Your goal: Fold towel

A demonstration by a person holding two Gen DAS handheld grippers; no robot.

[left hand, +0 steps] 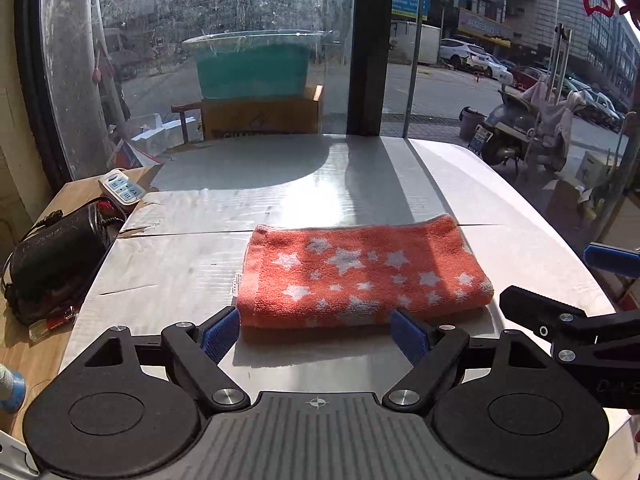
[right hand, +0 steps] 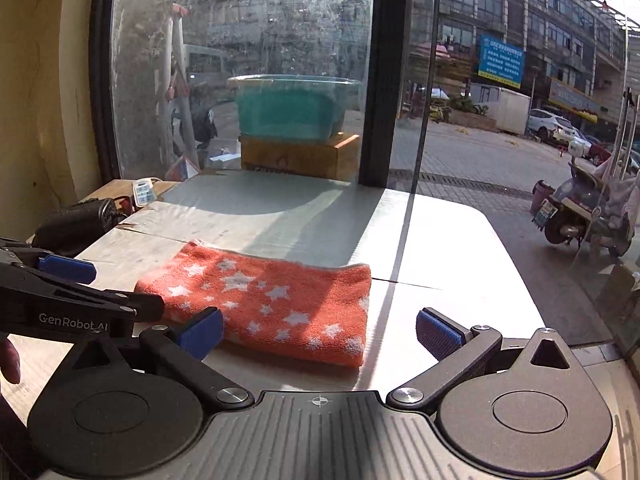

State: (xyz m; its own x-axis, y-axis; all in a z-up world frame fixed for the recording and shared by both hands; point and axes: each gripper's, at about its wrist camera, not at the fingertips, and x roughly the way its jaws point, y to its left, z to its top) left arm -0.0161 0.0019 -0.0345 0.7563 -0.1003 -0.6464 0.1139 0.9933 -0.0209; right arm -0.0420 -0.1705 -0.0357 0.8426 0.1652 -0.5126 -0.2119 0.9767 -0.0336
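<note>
An orange towel (left hand: 360, 272) with white stars lies folded into a flat oblong on the white table (left hand: 280, 184), its long side running across the view and its near edge facing both cameras. In the left wrist view the left gripper (left hand: 316, 334) stands just in front of that near edge with its blue pads (left hand: 218, 334) spread wide; nothing is between them and they hold nothing, though the towel's front edge lies close beyond the tips. The right gripper (right hand: 320, 334) is likewise spread wide and empty, its two blue pads (right hand: 438, 334) well apart; its left pad sits over the towel's near corner in that view, and whether it touches the cloth cannot be told. Each gripper also shows at the edge of the other's view, side by side and close together. Sunlight falls across the table, with a dark band of shadow from the window post (left hand: 370, 48) running over it. To the left, on a wooden surface beside the table, lie a black bag (left hand: 56, 248) and a white power strip (left hand: 122, 188). Beyond the glass a green tub (left hand: 252, 64) rests on a cardboard box (left hand: 260, 118), and a parked scooter (left hand: 516, 132) stands on the pavement to the right.
</note>
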